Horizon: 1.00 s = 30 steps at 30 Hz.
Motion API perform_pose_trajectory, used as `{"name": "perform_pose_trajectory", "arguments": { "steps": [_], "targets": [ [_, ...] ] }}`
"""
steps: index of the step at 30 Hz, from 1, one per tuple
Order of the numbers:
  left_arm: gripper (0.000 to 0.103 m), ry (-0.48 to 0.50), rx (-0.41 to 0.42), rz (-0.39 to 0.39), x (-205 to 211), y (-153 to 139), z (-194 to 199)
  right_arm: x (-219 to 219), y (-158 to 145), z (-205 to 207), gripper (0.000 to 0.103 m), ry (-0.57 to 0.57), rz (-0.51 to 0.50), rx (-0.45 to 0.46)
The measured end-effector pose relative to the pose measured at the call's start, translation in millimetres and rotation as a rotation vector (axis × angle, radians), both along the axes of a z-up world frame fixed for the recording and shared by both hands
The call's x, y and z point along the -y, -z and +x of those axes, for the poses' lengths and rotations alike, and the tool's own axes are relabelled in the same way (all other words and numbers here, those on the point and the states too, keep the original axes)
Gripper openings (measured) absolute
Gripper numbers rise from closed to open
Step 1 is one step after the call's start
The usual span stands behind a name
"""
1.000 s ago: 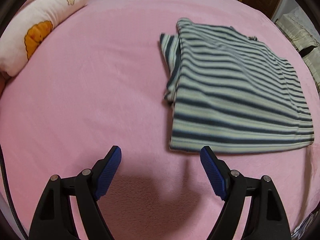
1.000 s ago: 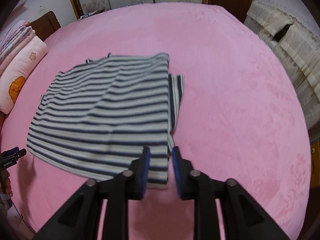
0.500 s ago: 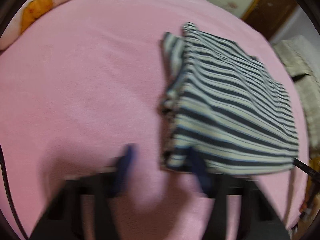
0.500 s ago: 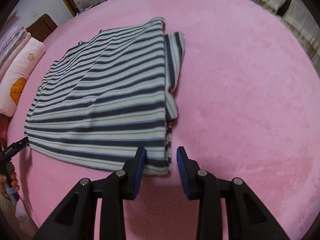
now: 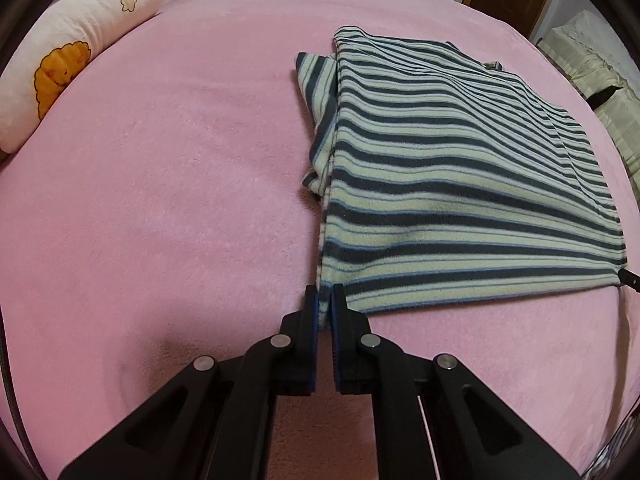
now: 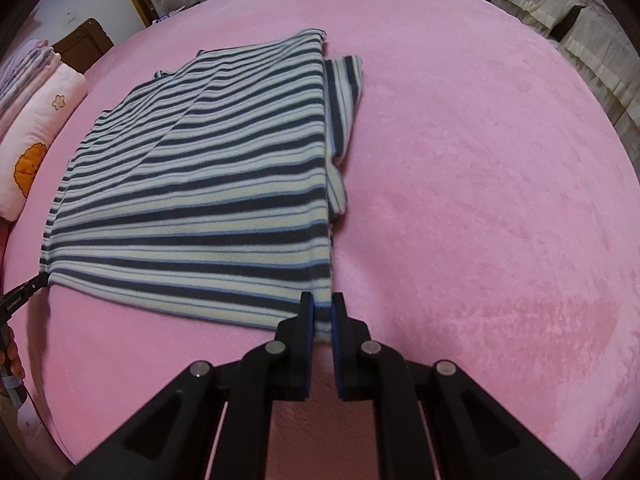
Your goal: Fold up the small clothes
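While the striped shirt (image 5: 460, 204) lies on the pink bed (image 5: 160, 200), left tongs (image 5: 325, 292) and right tongs (image 6: 323, 300) each pinch a near hem corner.

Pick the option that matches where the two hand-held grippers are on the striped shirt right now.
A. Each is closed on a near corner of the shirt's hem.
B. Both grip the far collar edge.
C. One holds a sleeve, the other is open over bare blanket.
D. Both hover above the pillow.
A: the left hand-held gripper and the right hand-held gripper each pinch a near hem corner of the striped shirt.
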<state>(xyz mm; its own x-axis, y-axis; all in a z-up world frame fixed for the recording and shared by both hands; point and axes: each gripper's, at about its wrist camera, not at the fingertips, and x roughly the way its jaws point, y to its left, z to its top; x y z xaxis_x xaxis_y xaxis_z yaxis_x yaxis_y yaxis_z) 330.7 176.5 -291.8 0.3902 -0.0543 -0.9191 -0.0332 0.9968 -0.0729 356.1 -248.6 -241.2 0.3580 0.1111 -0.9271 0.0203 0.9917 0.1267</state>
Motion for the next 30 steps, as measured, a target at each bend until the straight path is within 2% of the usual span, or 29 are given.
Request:
{"name": "perform_pose_trajectory", "arguments": {
  "steps": [4,8,9,10,12,14,20,22,26,30],
  "targets": [
    [0.004,-0.024,0.006,-0.022,-9,-3,-2,-5,-4,1,0.007,-0.011,-0.018,0.018],
    [0.011,-0.011,-0.035,0.027,1,-2,-6,-15,-4,2,0.012,-0.043,-0.111,0.014],
    [0.014,-0.004,-0.037,0.047,3,-5,-10,-18,-8,1,0.018,-0.044,-0.130,0.023],
    [0.025,-0.001,-0.042,0.068,5,-8,-15,-20,-12,0,0.024,-0.044,-0.152,0.033],
    [0.035,-0.014,-0.049,0.058,5,-14,-25,-24,-21,-4,0.026,-0.042,-0.202,0.061],
    [0.036,-0.036,-0.051,-0.009,1,-21,-33,-28,-31,-7,0.027,-0.041,-0.225,0.092],
    [0.036,-0.145,-0.038,-0.372,-6,-12,-52,-42,-56,-16,0.027,-0.034,-0.219,0.164],
    [0.036,-0.173,-0.013,-0.448,-1,-4,-52,-51,-61,-20,0.027,-0.054,-0.208,0.187],
    [0.037,-0.213,0.010,-0.517,15,17,-33,-70,-67,-20,0.027,-0.081,-0.161,0.233],
    [0.041,-0.279,0.079,-0.560,18,34,-20,-92,-61,-8,0.027,-0.109,-0.118,0.249]
  ]
}}
